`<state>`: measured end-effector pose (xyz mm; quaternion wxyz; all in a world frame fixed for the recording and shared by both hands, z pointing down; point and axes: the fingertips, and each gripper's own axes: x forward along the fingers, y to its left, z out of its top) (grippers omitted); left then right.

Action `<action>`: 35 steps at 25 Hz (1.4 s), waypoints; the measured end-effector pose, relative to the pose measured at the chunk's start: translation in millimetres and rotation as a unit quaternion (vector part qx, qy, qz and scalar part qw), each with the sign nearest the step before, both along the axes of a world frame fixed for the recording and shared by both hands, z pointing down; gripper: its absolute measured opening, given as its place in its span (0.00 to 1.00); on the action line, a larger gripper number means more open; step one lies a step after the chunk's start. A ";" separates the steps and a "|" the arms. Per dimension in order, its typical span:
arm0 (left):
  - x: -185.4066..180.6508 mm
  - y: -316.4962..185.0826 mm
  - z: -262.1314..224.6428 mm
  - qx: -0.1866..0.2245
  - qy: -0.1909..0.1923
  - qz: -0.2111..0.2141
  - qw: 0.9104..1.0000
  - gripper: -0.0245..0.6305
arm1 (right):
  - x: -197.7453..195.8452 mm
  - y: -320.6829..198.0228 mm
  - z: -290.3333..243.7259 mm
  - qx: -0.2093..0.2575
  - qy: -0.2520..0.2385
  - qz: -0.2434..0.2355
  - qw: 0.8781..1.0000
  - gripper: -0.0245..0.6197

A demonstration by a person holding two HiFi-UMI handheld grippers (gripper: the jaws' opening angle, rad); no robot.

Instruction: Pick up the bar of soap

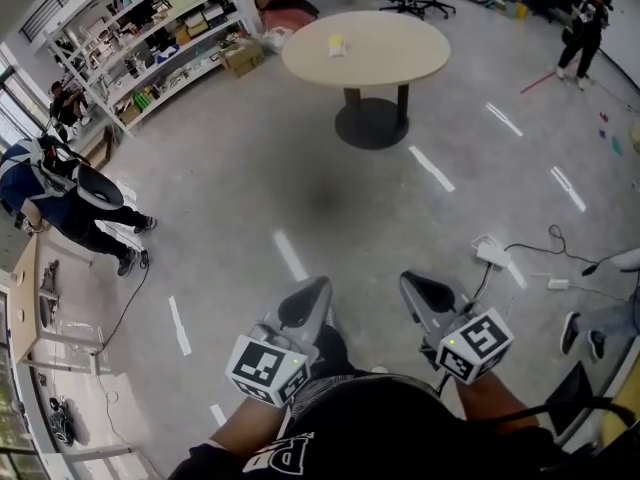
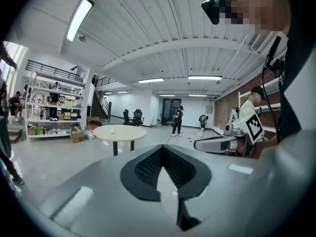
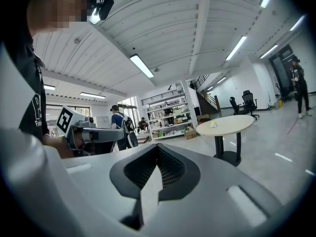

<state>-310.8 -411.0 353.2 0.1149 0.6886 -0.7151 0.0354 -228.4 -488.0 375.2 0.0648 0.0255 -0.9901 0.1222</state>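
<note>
Left hand-held gripper (image 1: 316,293), right hand-held gripper (image 1: 413,286): jaws together, empty; bar of soap (image 1: 337,45) on round bench (image 1: 400,56), top centre, well apart; risks: tripping over power strip (image 1: 492,254) lower right; unopened jaws knocking soap away.

bar of soap (image 1: 337,45): on the round table (image 1: 410,63)
round table: well ahead of the left gripper (image 1: 312,296) and right gripper (image 1: 418,290)
shelves (image 1: 150,43): left of the round table
power strip (image 1: 492,255): on the floor, right
</note>
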 end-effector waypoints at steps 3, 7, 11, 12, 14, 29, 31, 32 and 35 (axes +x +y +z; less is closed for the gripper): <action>-19.8 -21.3 8.5 0.004 0.008 0.006 1.000 0.05 | -15.1 -17.3 6.1 0.001 0.008 0.009 1.000 0.05; -58.6 -49.2 4.5 0.019 0.021 0.020 0.999 0.05 | -46.5 -38.0 -0.6 0.007 0.018 0.027 0.999 0.05; -118.3 -68.0 -7.6 0.043 0.018 0.033 0.998 0.05 | -102.4 -52.1 -9.7 0.024 0.023 0.038 0.999 0.05; -133.0 -71.8 -8.7 0.047 0.019 0.035 0.998 0.05 | -115.8 -55.5 -10.7 0.026 0.023 0.040 0.999 0.05; -162.6 -77.6 -10.3 0.052 0.021 0.036 0.998 0.05 | -142.7 -61.1 -12.9 0.027 0.024 0.042 0.998 0.05; -323.7 -104.5 0.6 0.044 0.026 0.033 0.998 0.05 | -298.1 -82.8 -8.1 0.021 0.038 0.025 0.999 0.05; -329.2 -112.1 1.7 0.042 0.030 0.036 0.998 0.05 | -307.5 -90.6 -7.6 0.016 0.039 0.026 0.999 0.05; -331.1 -115.4 4.8 0.038 0.033 0.037 0.998 0.05 | -310.7 -93.7 -6.8 0.014 0.039 0.026 0.999 0.05; -338.9 -124.9 17.8 0.026 0.043 0.035 0.998 0.05 | -320.4 -105.0 -4.7 0.020 0.039 0.023 0.999 0.05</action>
